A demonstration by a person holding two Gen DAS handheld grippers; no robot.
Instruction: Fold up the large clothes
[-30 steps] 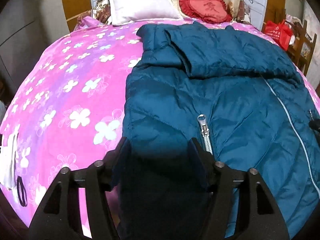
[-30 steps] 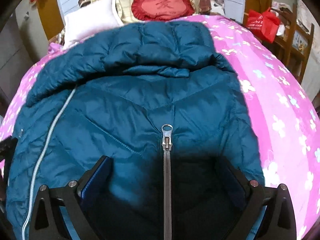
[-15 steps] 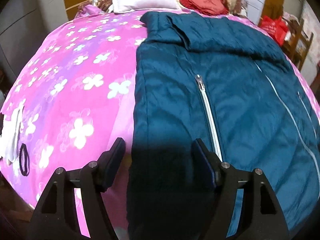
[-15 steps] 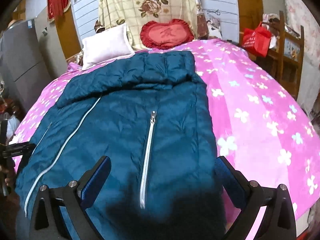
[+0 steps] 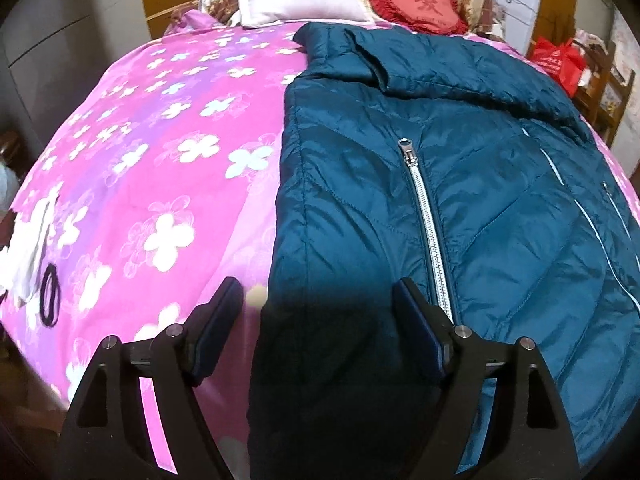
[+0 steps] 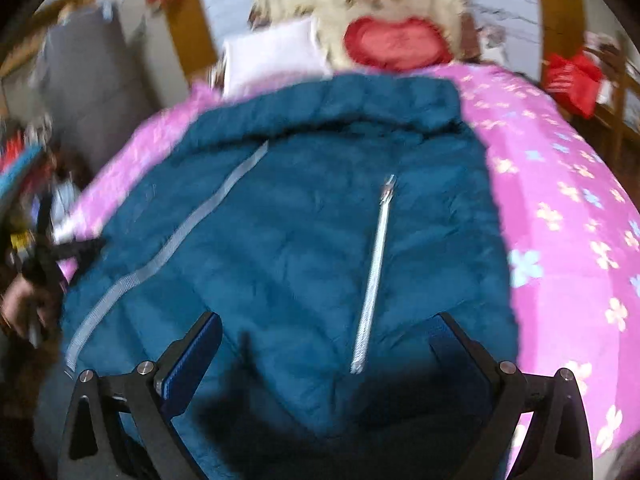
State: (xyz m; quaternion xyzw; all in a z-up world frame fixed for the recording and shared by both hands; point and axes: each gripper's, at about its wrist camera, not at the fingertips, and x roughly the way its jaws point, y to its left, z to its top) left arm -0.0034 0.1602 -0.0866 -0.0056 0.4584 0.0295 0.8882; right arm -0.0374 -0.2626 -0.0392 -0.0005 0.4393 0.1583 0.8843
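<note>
In the left wrist view, the teal jacket point(image 5: 460, 184) is seen spread flat on the pink flowered bed point(image 5: 160, 160), and the left claw point(image 5: 318, 316), its jaws just widened, is held released over the jacket's near edge, nothing gripped. In the blurred right wrist view, the right claw point(image 6: 326, 354) is likewise held released above the jacket's hem, beside a pocket zipper point(image 6: 374, 276).

Both tongs share one build. The left tongs point(image 5: 318, 320) have black, angular finger frames with triangular cut-outs, round silver screw heads on top and dark blue pads. The right tongs point(image 6: 326, 354) show brighter blue ribbed pads.
</note>
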